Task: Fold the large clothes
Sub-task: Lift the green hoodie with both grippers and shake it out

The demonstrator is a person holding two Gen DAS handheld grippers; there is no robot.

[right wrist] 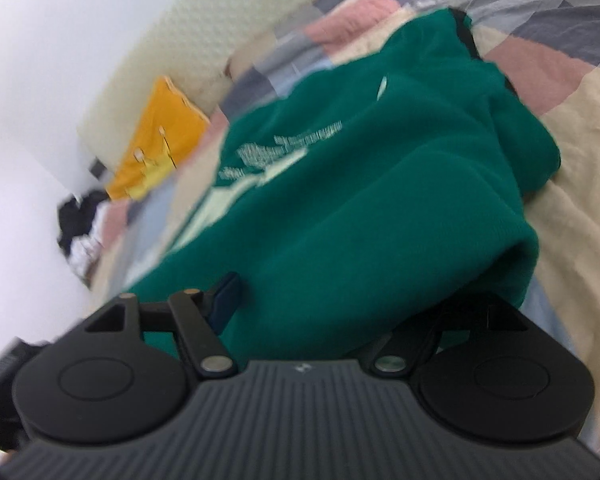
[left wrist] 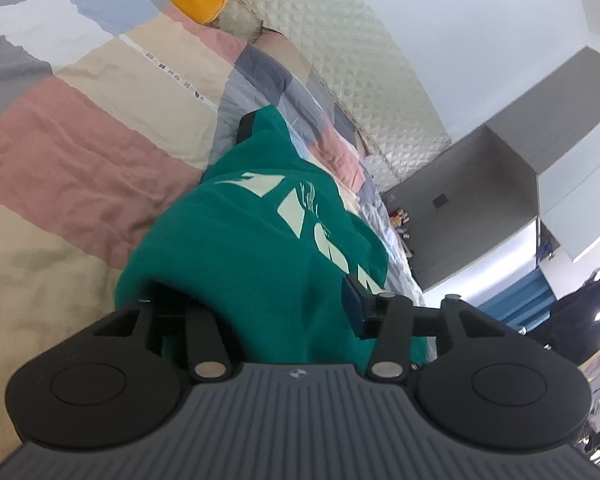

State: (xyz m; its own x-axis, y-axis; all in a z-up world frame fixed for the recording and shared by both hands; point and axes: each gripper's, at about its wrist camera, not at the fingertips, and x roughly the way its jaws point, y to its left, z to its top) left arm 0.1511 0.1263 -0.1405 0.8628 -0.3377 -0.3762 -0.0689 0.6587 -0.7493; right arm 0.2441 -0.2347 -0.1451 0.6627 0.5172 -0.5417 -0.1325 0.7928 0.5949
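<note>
A green sweatshirt (left wrist: 236, 240) w/ pale lettering is seen bunched on a patchwork bedspread (left wrist: 80, 132); one end is draped over both grippers, the rest trails away across the bed toward a quilted headboard (left wrist: 340, 60).

Left gripper (left wrist: 256, 312): jaws are held partly apart, w/ a thick fold of the sweatshirt btwn them. One blue-tipped finger (left wrist: 354, 304) is seen bare beside the cloth; the other is buried under the fold. Whether the pads actually press the cloth can't be told.

Right gripper (right wrist: 340, 304): jaws are spread wide, cloth filling the gap and hanging over the far finger, which is hidden. Near finger (right wrist: 224, 300) is seen just at the cloth's edge. A firm grip can't be confirmed here either; the right wrist view is blurred.

A yellow cushion (right wrist: 160, 140) is seen lying on the bedspread near the headboard, well apart from the sweatshirt.
</note>
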